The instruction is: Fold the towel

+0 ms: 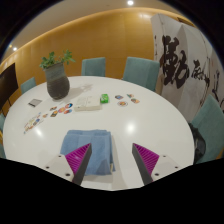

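A blue towel (92, 144) lies folded flat on the white round table (150, 125), near its front edge. My gripper (113, 163) hovers just over the table's near side, fingers spread wide with bare tabletop between them. The left finger's magenta pad (78, 157) overlaps the towel's near edge; the right pad (148, 157) stands off to the towel's right. Nothing is held.
A potted plant (57, 78) stands at the table's far left. A green box (104, 99), a white sheet (88, 103), small round items (125, 99) and cards (45, 115) lie beyond the towel. Teal chairs (139, 72) ring the table; a calligraphy banner (190, 68) hangs right.
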`<state>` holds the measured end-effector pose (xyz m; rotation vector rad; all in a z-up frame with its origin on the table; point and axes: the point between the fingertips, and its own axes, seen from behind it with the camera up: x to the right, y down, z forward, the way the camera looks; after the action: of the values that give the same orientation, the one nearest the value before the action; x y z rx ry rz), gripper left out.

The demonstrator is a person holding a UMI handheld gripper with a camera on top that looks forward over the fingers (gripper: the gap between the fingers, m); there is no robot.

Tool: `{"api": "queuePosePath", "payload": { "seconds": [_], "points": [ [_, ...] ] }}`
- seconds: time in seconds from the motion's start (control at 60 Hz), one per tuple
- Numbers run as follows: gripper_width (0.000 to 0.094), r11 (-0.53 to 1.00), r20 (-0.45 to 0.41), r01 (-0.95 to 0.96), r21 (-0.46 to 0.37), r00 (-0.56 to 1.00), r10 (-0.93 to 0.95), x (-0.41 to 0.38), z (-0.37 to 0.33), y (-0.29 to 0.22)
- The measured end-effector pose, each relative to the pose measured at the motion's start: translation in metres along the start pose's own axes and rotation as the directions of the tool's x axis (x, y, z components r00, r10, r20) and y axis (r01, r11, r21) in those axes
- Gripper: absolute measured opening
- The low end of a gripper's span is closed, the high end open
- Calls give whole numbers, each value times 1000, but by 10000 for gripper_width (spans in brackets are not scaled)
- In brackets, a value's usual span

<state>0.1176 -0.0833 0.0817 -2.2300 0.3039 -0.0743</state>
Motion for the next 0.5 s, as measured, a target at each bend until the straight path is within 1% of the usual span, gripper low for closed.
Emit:
{"api": "queuePosePath", "payload": {
  "seconds": [0.2,0.433,0.5],
  "points": [
    [858,999,-3,18,33,1000,-18,-28,-102,6],
    [848,997,-15,41,63,999,-40,-73,-231,42],
    [862,996,-24,50,70,999,-49,-81,-260,54]
  ]
}}
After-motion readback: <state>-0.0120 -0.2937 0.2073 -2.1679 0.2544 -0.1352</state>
